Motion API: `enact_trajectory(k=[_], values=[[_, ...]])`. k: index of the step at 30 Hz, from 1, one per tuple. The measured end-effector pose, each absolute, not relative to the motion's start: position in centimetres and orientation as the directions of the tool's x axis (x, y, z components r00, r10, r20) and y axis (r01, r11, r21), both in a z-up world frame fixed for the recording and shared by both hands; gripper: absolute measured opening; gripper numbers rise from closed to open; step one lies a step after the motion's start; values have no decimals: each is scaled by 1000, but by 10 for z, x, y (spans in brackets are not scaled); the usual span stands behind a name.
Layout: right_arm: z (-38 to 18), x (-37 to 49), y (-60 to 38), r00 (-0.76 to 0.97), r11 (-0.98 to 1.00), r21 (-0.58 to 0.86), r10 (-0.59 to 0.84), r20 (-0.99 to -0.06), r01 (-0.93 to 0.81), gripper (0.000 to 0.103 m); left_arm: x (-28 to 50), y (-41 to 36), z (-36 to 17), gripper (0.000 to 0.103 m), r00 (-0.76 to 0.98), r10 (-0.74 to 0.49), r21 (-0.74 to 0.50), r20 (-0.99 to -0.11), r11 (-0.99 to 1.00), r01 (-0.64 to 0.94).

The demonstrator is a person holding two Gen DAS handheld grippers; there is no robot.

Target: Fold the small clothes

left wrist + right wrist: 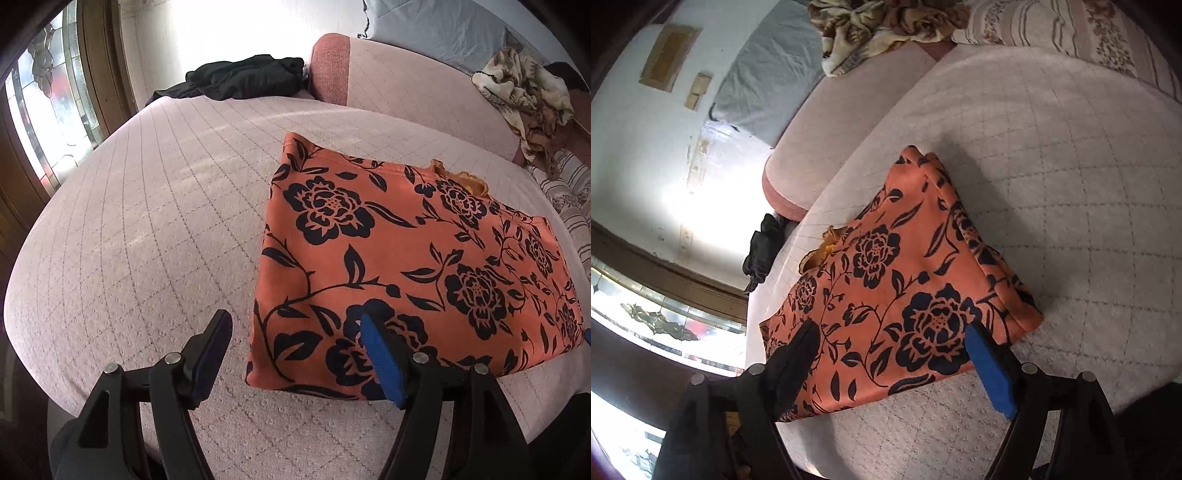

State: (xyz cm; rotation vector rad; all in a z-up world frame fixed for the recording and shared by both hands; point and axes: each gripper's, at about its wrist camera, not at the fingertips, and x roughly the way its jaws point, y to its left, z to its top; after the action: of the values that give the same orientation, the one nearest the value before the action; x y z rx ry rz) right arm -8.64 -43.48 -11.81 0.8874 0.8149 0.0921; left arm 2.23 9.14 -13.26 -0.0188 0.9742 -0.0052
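Note:
An orange garment with black flowers [406,240] lies folded into a flat rectangle on the pink quilted bed [147,221]. A mustard frilled edge [461,181] peeks out at its far side. My left gripper [293,325] hangs open over the garment's near left corner. Its right blue pad [380,362] is above the cloth and its left finger [214,347] is above bare bedspread. In the right wrist view the same garment [905,277] fills the middle, and my right gripper [892,332] stands open over its near edge. Neither gripper holds any cloth.
A black garment [243,75] lies crumpled at the bed's far edge by a pink bolster [332,70]. A brown patterned blanket [524,92] and a striped pillow [1071,29] sit at the far right. A window [48,96] is on the left.

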Motion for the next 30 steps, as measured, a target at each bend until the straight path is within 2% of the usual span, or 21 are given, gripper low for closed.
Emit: enact_trajectory(k=[1, 2, 3, 4, 8, 12, 16, 19, 20, 21, 24, 30], values=[[-126, -83, -437, 683, 659, 701, 381, -623, 272, 87, 26, 91, -141, 73, 524, -8, -13, -852, 1000, -7], [-139, -79, -440, 626, 663, 661, 359, -692, 351, 87, 30, 90, -151, 73, 469, -6, -10, -883, 1000, -7], [-149, -79, -444, 591, 633, 660, 370, -717, 405, 88, 31, 96, -154, 73, 468, -22, -32, -883, 999, -14], [-147, -80, -446, 608, 608, 690, 391, -691, 393, 88, 28, 99, -148, 74, 495, -23, -43, -869, 999, -28], [-96, -74, -448, 695, 703, 656, 327, -640, 274, 88, 22, 97, -125, 73, 559, 3, -10, -829, 1000, -19], [-83, -21, -461, 671, 775, 577, 287, -683, 256, 87, 21, 89, -116, 73, 583, -45, -45, -811, 999, 14], [-92, 45, -461, 615, 854, 460, 232, -753, 242, 84, 29, 76, -121, 73, 573, -48, -21, -818, 998, 53], [-112, 78, -459, 556, 883, 398, 207, -805, 248, 69, 36, 70, -131, 73, 574, -49, -18, -818, 998, 59], [-119, 85, -457, 536, 888, 390, 212, -817, 245, 57, 37, 70, -133, 73, 571, -51, -22, -819, 998, 58], [-126, 90, -455, 515, 894, 379, 214, -830, 239, 41, 41, 70, -135, 73, 569, -49, -21, -821, 998, 56], [-131, 93, -446, 491, 924, 309, 167, -855, 224, 10, 44, 72, -136, 73, 573, -46, -19, -819, 998, 52], [-134, 88, -457, 487, 922, 264, 99, -868, 284, 8, 49, 68, -135, 73, 592, -70, -40, -803, 997, 63]])
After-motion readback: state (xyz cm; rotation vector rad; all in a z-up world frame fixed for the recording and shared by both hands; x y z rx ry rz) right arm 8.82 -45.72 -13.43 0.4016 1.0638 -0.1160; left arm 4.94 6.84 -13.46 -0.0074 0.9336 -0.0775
